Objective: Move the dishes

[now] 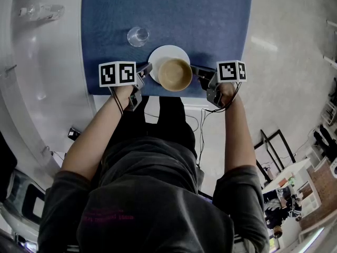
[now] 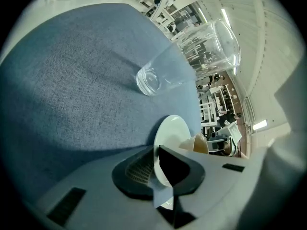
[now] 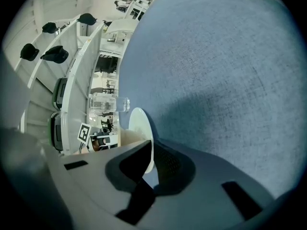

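Head view: white plate (image 1: 158, 57) bearing tan bowl (image 1: 175, 74), rim pinched on opposite sides by left gripper (image 1: 146, 68) and right gripper (image 1: 199, 71), at blue mat (image 1: 184, 15) near edge; carrying step, next probably level set-down.

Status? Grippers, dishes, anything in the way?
Left gripper and right gripper both clamped on plate rim, opposite sides. Bowl sits on plate. Glass stands just beyond, not touching.
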Demonstrator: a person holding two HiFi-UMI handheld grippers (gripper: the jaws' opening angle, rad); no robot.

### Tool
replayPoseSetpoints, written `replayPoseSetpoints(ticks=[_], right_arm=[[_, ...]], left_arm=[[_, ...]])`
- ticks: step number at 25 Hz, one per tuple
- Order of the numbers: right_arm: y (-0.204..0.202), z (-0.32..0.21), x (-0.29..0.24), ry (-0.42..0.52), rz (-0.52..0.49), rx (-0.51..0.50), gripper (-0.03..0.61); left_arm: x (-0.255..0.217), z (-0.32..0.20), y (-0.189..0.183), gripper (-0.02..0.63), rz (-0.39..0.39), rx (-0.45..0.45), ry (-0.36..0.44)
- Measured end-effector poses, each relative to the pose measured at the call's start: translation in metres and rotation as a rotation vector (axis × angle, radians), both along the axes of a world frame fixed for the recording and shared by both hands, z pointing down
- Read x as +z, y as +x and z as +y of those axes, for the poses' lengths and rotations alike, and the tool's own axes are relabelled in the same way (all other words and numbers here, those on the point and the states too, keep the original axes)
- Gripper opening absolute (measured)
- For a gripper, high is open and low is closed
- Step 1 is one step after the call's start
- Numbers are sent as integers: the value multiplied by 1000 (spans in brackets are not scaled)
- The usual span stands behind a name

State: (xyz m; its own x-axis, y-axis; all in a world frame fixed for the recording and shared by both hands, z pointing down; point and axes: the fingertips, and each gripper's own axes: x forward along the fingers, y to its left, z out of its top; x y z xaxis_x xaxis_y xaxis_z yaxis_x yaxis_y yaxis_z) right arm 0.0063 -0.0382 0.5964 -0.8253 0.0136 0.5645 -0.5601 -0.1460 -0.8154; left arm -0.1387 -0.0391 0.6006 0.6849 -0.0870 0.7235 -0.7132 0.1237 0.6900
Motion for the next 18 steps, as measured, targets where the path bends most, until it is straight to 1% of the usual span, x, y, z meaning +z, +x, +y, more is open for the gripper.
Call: replayPoseSetpoints(ticks=[9, 18], right_arm=[[1, 0, 5, 18, 3, 7, 21], [1, 0, 4, 30, 0, 43, 21]], left_arm=[[1, 1, 2, 35, 0, -1, 17], [0, 1, 1, 37, -11, 6, 41]])
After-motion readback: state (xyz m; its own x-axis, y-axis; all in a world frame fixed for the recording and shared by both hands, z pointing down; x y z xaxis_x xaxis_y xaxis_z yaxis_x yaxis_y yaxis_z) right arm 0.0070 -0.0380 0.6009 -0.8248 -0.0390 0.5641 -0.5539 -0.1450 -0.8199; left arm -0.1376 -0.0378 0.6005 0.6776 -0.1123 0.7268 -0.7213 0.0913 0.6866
